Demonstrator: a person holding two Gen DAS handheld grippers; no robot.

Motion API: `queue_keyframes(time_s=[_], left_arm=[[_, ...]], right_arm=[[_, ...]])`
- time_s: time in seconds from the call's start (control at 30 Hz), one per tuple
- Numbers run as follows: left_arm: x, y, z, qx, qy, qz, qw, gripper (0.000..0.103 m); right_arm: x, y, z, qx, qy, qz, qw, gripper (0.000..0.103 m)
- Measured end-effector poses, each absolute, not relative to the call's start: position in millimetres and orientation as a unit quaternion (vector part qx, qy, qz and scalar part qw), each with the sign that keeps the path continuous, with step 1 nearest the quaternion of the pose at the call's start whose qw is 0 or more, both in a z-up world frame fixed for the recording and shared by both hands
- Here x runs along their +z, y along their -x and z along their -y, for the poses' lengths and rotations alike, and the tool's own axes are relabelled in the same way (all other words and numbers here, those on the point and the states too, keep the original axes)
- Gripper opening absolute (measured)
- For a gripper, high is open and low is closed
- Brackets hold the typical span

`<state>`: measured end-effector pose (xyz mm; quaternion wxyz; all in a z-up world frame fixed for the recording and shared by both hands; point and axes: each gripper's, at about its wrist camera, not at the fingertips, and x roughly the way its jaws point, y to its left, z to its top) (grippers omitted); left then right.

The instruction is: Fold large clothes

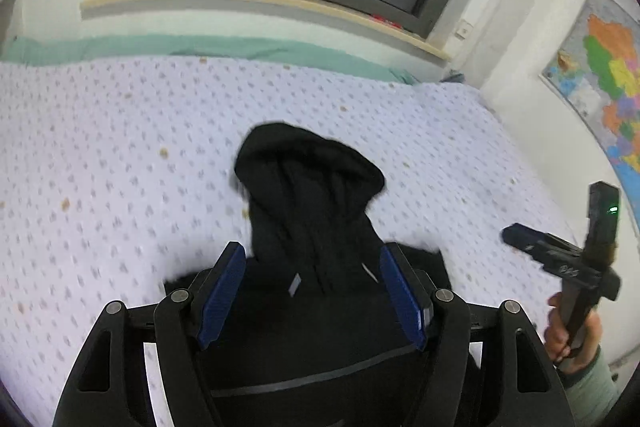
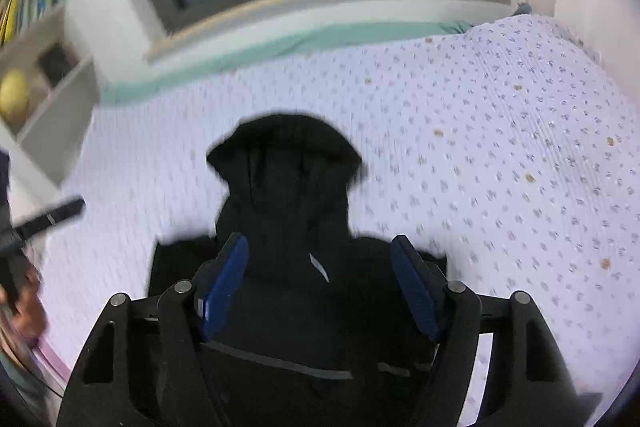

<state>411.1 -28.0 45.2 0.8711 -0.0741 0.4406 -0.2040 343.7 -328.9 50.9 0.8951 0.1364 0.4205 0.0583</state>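
Observation:
A black hooded garment [image 1: 308, 195] lies on the bed, folded into a compact bundle with its hood pointing toward the window. It also shows in the right wrist view [image 2: 284, 183]. My left gripper [image 1: 314, 259] is open and empty, its blue pads [image 1: 224, 291] on either side of the garment's body, above it. My right gripper [image 2: 320, 251] is open and empty too, hovering over the same garment. The right gripper's body [image 1: 568, 259] shows at the right in the left wrist view, held by a hand.
The bed has a white spotted cover [image 1: 120, 155] and a green sheet edge [image 1: 200, 45] by the window wall. A wall map [image 1: 600, 79] hangs at the right. A white shelf unit [image 2: 44, 87] stands left of the bed.

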Motion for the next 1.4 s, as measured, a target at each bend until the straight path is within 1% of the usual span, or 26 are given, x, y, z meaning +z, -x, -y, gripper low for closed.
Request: queue_keyframes(time_s=[0.13,0.27,0.37,0.67,0.7,0.73,0.77,0.83,0.87,0.9,0.97,1.0,1.07,1.13,1.23,1.27,1.3,1.37,1.4], left_arm=[[25,-465,40,-0.181,0.065,-0.456,0.869,0.071],[-29,-534,51,-0.145,0.060,-0.494,0.855,0.071],[-66,-572,56,-0.125,0.063,-0.509,0.849,0.071],[-147,-635,69,-0.103,0.065,-0.534,0.837,0.071],[-154,-639,69,-0.099,0.067,-0.537,0.835,0.071],[-159,-642,69,-0.095,0.067,-0.540,0.834,0.071],[-164,-645,69,-0.092,0.067,-0.540,0.834,0.069],[-168,-649,65,-0.088,0.071,-0.536,0.836,0.037],[-169,-651,57,-0.089,0.085,-0.538,0.834,0.018],[-168,-652,48,-0.087,0.102,-0.535,0.834,0.017],[-158,-645,22,-0.091,0.153,-0.520,0.835,0.017],[-152,-636,5,-0.114,0.195,-0.510,0.830,0.018],[-146,-623,-5,-0.135,0.214,-0.501,0.828,0.021],[-156,-617,-1,-0.123,0.181,-0.513,0.830,0.021],[-207,-630,2,-0.106,0.166,-0.573,0.796,0.022],[-220,-632,2,-0.107,0.170,-0.581,0.789,0.023],[-223,-632,1,-0.110,0.172,-0.576,0.792,0.023],[-214,-630,2,-0.115,0.163,-0.569,0.798,0.024],[-210,-628,3,-0.117,0.152,-0.566,0.801,0.027]], right_arm=[[34,-402,338,0.057,-0.147,-0.443,0.882,0.078],[-6,-454,337,0.043,-0.113,-0.472,0.873,0.078],[-43,-490,335,0.050,-0.101,-0.494,0.862,0.078],[-131,-567,335,0.062,-0.118,-0.539,0.832,0.077],[-136,-571,334,0.067,-0.122,-0.541,0.829,0.075],[-144,-577,330,0.077,-0.127,-0.545,0.825,0.065],[-149,-580,326,0.083,-0.126,-0.548,0.823,0.046],[-151,-583,321,0.068,-0.102,-0.546,0.828,0.022],[-147,-581,324,0.061,-0.098,-0.538,0.835,0.013],[-138,-575,334,0.057,-0.109,-0.523,0.843,0.009],[-122,-561,353,0.061,-0.139,-0.498,0.854,0.009],[-115,-553,359,0.067,-0.143,-0.487,0.859,0.009],[-112,-541,356,0.075,-0.124,-0.478,0.867,0.009],[-125,-538,348,0.069,-0.098,-0.487,0.865,0.009],[-176,-551,348,0.070,-0.113,-0.536,0.834,0.009],[-186,-555,349,0.075,-0.118,-0.546,0.826,0.009],[-195,-557,348,0.082,-0.121,-0.555,0.819,0.009],[-194,-558,349,0.091,-0.122,-0.554,0.819,0.012],[-190,-557,350,0.097,-0.122,-0.553,0.819,0.015]])
